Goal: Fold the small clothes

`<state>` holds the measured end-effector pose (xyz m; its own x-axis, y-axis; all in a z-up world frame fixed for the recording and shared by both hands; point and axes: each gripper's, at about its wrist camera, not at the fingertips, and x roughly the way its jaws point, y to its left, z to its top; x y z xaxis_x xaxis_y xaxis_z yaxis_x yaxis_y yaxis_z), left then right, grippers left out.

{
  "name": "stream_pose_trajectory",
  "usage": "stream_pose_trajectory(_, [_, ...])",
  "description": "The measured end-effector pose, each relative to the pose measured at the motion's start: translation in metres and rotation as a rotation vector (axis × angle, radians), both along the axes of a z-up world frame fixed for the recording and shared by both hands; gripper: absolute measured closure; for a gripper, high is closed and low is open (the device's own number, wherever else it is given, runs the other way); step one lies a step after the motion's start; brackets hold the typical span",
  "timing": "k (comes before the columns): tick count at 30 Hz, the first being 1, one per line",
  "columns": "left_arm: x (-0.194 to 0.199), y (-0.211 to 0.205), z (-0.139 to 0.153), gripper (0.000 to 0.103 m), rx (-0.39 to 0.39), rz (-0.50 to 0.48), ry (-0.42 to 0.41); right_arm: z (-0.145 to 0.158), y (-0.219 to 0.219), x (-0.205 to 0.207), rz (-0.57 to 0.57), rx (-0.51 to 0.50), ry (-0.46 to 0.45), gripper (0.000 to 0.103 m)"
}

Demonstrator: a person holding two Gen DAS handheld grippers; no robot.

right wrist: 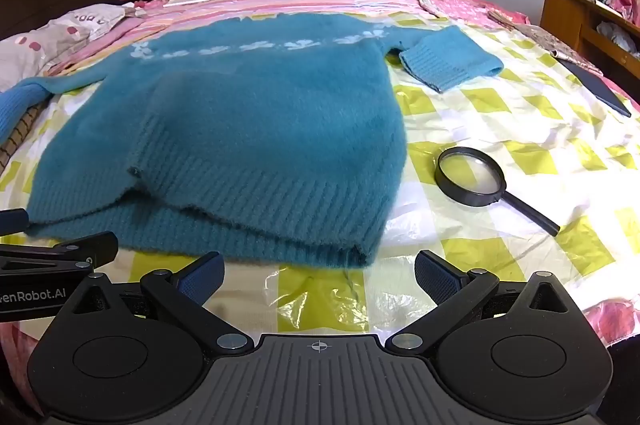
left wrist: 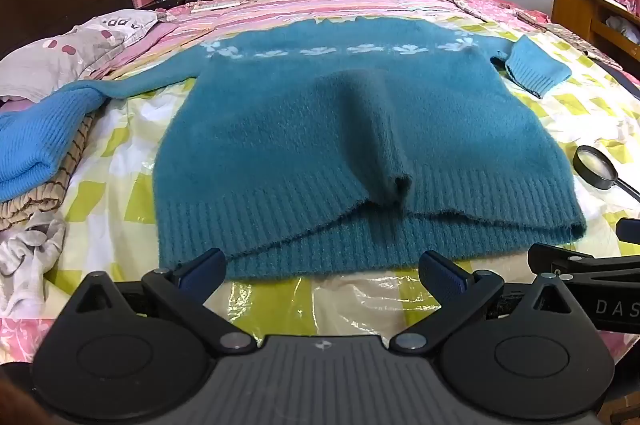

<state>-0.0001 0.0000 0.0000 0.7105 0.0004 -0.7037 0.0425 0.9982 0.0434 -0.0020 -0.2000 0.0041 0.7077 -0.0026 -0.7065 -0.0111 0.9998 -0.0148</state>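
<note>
Teal knitwear is lying flat just ahead of both my grippers: the sweater (left wrist: 360,129) is spreading across the checked plastic sheet (left wrist: 120,193) on the bed, its ribbed hem nearest me and partly flipped up into a ridge at the middle. I am holding my left gripper (left wrist: 322,275) with its jaws spread as wide as they go, gripping nothing, the hem just beyond its fingertips. My right gripper (right wrist: 318,275) is standing equally wide and empty, with the sweater's near right corner directly ahead of it. Ahead and to the right of that gripper a magnifying glass (right wrist: 472,177) is resting on the sheet. Writing is showing on the neighbouring tools: "DAS" at the right edge of the left view, "enRobot.AI" at the left edge of the right view.
</note>
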Motion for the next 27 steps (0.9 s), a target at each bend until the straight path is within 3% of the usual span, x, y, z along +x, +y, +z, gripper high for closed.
stream_pose_trajectory(27, [0.0001,-0.0018,-0.0022,0.000,-0.011,-0.002,0.007,-0.0026,-0.0014,0.0010,0.004,0.000,0.003,0.001])
